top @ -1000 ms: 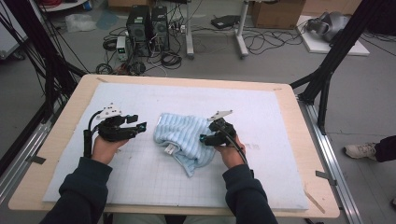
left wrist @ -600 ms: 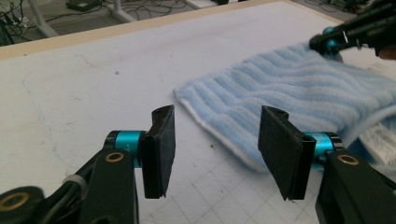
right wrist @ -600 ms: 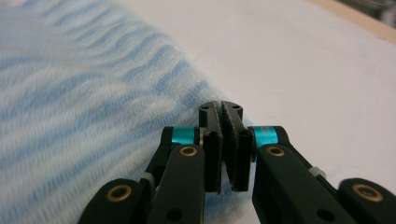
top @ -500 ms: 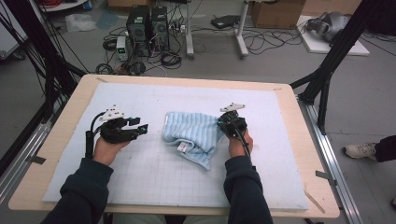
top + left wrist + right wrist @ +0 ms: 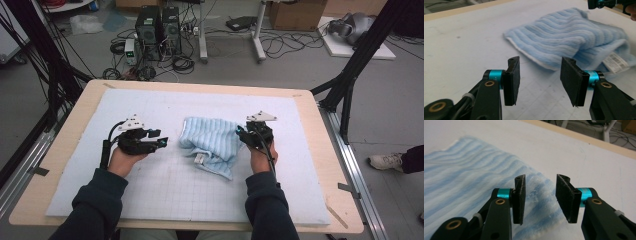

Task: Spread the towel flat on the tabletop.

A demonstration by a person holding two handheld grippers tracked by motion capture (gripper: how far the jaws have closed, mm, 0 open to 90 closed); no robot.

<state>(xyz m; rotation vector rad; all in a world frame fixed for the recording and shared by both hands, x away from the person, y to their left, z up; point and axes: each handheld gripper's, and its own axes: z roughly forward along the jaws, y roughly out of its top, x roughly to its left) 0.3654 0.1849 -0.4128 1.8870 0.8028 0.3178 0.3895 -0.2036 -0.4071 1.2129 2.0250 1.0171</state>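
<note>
Left gripper (image 5: 161, 143) sits as it did a second ago, jaws apart and empty, the folded blue towel (image 5: 212, 145) just beyond its fingertips (image 5: 512, 81); right gripper (image 5: 241, 134) has just let go, jaws opening again with nothing between the pads, towel edge lying under and just ahead of its fingers (image 5: 520, 198). Since a second ago the towel has gone from a bunched heap to a flatter fold on the white mat (image 5: 165, 190), so that fold looks placed; white label (image 5: 616, 62) pokes out at the open side, and nothing blocks either gripper.
</note>
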